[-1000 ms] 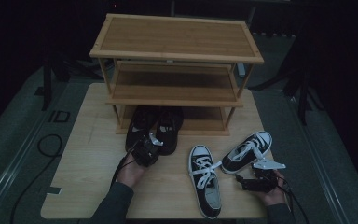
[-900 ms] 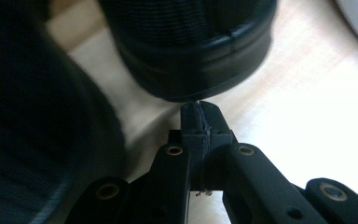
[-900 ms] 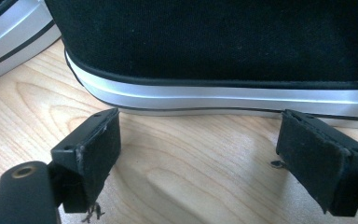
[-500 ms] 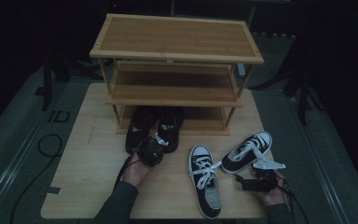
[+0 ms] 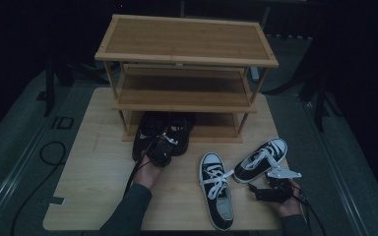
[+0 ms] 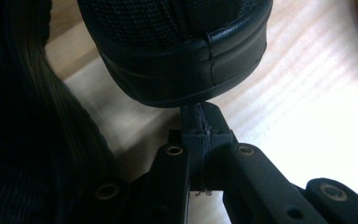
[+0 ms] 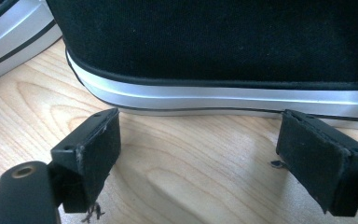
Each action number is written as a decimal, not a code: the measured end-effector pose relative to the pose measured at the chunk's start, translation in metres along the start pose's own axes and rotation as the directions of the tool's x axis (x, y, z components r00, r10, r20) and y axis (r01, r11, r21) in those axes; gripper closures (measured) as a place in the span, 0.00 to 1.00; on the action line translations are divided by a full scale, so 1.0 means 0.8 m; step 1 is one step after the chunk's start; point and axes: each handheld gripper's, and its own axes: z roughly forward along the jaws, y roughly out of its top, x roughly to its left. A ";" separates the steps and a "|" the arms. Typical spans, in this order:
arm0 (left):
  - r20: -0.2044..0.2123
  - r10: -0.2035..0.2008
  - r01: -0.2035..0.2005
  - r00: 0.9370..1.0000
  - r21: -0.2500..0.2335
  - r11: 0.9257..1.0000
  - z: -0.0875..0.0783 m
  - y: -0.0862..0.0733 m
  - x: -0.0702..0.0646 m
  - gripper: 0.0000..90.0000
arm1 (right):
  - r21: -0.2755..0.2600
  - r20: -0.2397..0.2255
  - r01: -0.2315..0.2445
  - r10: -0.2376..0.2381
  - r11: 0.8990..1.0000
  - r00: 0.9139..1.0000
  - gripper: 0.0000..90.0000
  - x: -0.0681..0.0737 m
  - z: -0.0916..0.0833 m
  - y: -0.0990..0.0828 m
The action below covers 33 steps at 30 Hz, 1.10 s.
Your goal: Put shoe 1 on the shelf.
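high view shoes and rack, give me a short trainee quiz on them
1. True or false: the left tongs are shut on the heel tab of a black shoe.
2. How many black-and-white sneakers lie on the table?
3. Which is right for the right tongs? A: open, beside a sneaker. B: shut on a lace. C: up on the rack.

Key: 1 true; 2 two; 3 A
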 end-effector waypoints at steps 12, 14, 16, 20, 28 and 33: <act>-0.011 0.012 -0.012 1.000 0.014 1.000 0.022 0.031 -0.005 1.00 | 0.000 -0.002 0.002 -0.002 1.000 1.000 0.15 0.000 0.000 0.000; -0.001 0.005 -0.005 1.000 0.010 1.000 0.024 0.034 -0.004 1.00 | 0.000 -0.002 0.002 -0.002 1.000 1.000 0.15 0.000 0.000 0.000; 0.001 0.010 -0.010 1.000 0.010 1.000 0.027 0.038 -0.005 1.00 | 0.000 -0.003 0.002 -0.002 1.000 1.000 0.15 0.000 0.000 0.000; 0.004 0.003 -0.003 1.000 0.004 1.000 0.032 0.043 -0.004 1.00 | 0.000 -0.005 0.004 -0.004 1.000 1.000 0.15 0.000 0.000 0.000; 0.014 0.002 -0.002 1.000 -0.008 1.000 0.036 0.049 -0.003 1.00 | -0.001 -0.006 0.005 -0.005 1.000 1.000 0.15 0.000 0.000 0.000; 0.019 0.014 -0.014 1.000 -0.015 1.000 0.031 0.045 -0.005 0.99 | -0.001 -0.006 0.005 -0.005 1.000 1.000 0.15 0.000 0.000 0.000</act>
